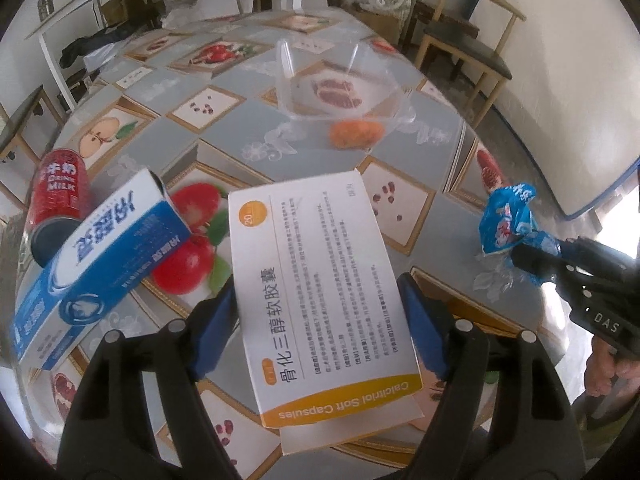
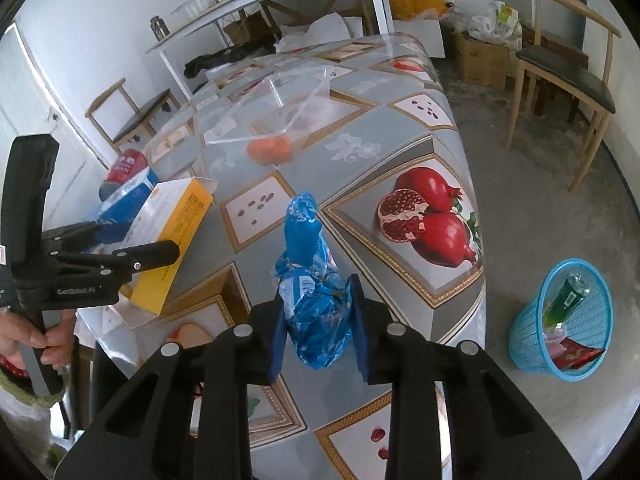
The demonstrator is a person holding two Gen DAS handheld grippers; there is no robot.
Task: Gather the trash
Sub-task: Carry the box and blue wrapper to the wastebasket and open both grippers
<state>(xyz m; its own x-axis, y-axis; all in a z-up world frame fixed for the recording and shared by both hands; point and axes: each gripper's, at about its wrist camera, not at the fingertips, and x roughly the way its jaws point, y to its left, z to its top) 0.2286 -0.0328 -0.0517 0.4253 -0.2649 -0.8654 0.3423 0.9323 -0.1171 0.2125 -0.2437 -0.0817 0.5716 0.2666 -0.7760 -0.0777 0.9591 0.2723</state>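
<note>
Blue pads on my left gripper (image 1: 320, 312) clamp the long sides of a white and orange capsule box (image 1: 320, 280), which hangs tilted just above the table (image 1: 240, 140). My right gripper (image 2: 320, 312) is pinched on a crumpled blue wrapper (image 2: 312, 280), whose twisted end sticks up past the fingertips; it is lifted over the table's near edge. In the left view that wrapper shows at the far right, clear of the cloth. Left of the capsule box lies a blue and white carton (image 1: 104, 256), leaning against a red milk can (image 1: 56, 204) on its side. Farther along the fruit-print cloth sits a clear plastic tub (image 1: 332, 84), with an orange lump (image 1: 356, 134) just before it. On the floor to the right stands a blue basket (image 2: 564, 320) with some rubbish already in it.
</note>
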